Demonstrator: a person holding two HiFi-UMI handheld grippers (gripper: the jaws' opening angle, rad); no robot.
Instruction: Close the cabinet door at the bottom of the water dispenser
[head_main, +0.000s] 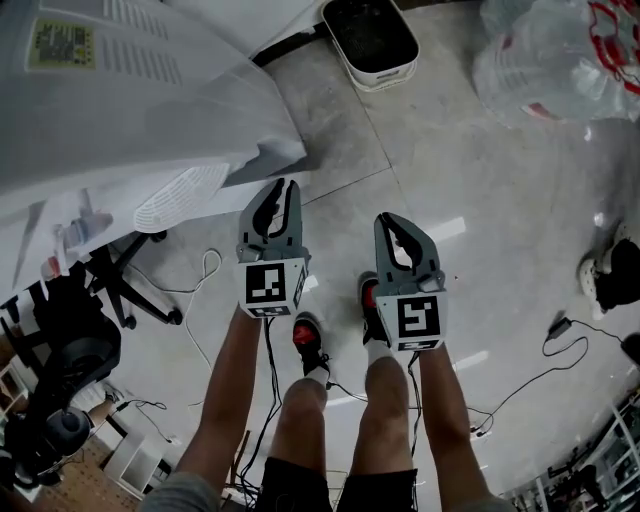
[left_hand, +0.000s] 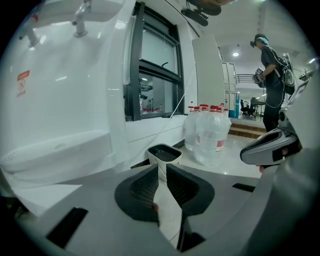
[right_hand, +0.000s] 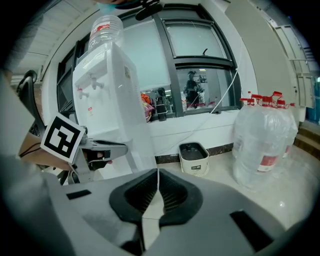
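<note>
You held two tools, one in each hand, side by side above the floor (head_main: 480, 200). The left tool (head_main: 279, 188) had its jaws drawn almost together, with only a thin slit between the tips and nothing in it. The right tool (head_main: 386, 220) had its jaws closed tip to tip and was also empty. The one water dispenser (head_main: 120, 90) stood on the floor just ahead of your left tool and to its left, and neither tool touched it. It carried one bottle (right_hand: 105, 30) on top and two taps (right_hand: 95, 84) on its front. Its bottom cabinet door could not be picked out clearly in any view, so I cannot tell how it stood. Beyond the tools, by the wall, sat one white bin (head_main: 385, 78) with a dark inside. To its right lay one clear bag of large water bottles (head_main: 560, 60) with red caps, their number unclear. One office chair (head_main: 130, 285) stood at your left. Your two shoes (head_main: 307, 335) showed red below the tools. One person (left_hand: 270, 75) stood far back in the left gripper view.
</note>
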